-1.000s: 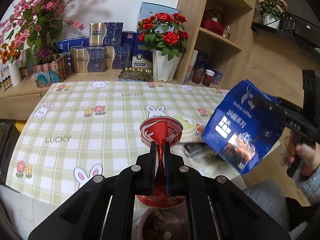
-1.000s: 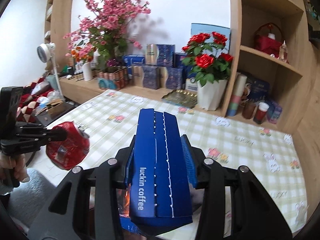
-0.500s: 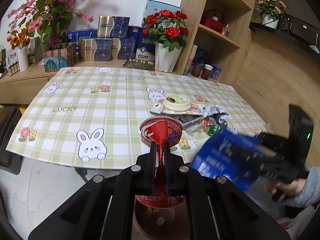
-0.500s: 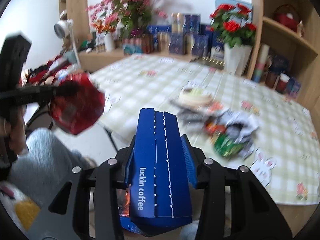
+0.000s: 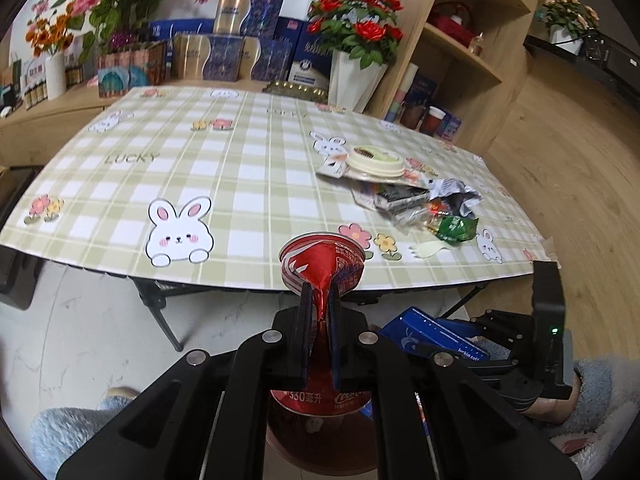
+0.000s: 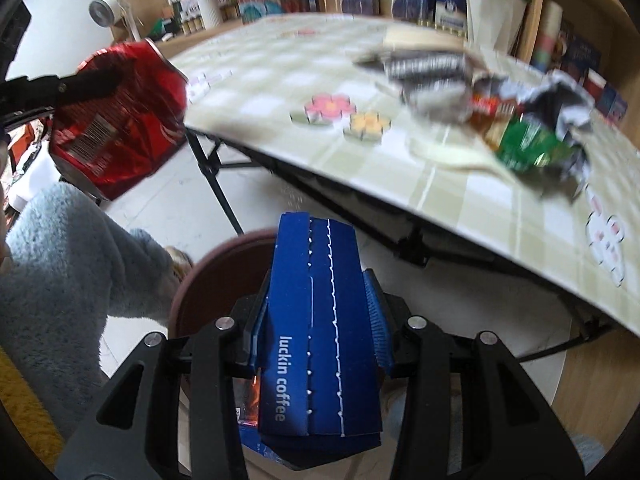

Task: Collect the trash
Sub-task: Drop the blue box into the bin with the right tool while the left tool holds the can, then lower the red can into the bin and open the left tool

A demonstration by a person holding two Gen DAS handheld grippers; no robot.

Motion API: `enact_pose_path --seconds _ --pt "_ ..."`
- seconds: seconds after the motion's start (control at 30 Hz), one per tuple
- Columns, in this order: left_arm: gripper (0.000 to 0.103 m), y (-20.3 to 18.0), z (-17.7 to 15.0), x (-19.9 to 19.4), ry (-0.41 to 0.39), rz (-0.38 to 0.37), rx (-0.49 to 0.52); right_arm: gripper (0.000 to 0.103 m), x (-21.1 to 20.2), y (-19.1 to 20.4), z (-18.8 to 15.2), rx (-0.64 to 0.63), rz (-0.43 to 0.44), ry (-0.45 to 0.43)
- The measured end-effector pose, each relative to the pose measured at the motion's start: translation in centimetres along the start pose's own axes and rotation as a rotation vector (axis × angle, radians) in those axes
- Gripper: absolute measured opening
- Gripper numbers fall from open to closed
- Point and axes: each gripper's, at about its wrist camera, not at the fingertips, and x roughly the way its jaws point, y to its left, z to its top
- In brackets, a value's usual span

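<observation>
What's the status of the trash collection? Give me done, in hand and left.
Done: nothing shows as binned yet. In hand: the left gripper is shut on the crushed red can, the right gripper is shut on the blue coffee bag, both above the brown bin. Left: the round lid, crumpled wrappers and a pale fork lie on the table.

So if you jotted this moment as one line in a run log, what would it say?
left tongs: shut on crushed red can | right tongs: shut on blue coffee bag | both above brown bin | wrappers left on table
</observation>
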Motion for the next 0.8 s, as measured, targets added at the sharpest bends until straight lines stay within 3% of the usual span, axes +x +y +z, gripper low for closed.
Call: enact_pose_path --seconds 0.23,0.63,0.8 --pt "0.008 0.0 -0.1 1.1 0.017 0.003 0.011 0.044 2.6 0.3 -0.8 0.009 0.008 0.104" --pt "0.008 0.3 -0.3 1.7 0.036 0.0 -0.001 0.046 3.4 0.9 -0.8 -0.008 0.033 0.134" --pt "0.008 0.1 -0.3 1.7 0.037 -0.001 0.005 0.061 2.1 0.0 -0.4 0.038 0.016 0.075"
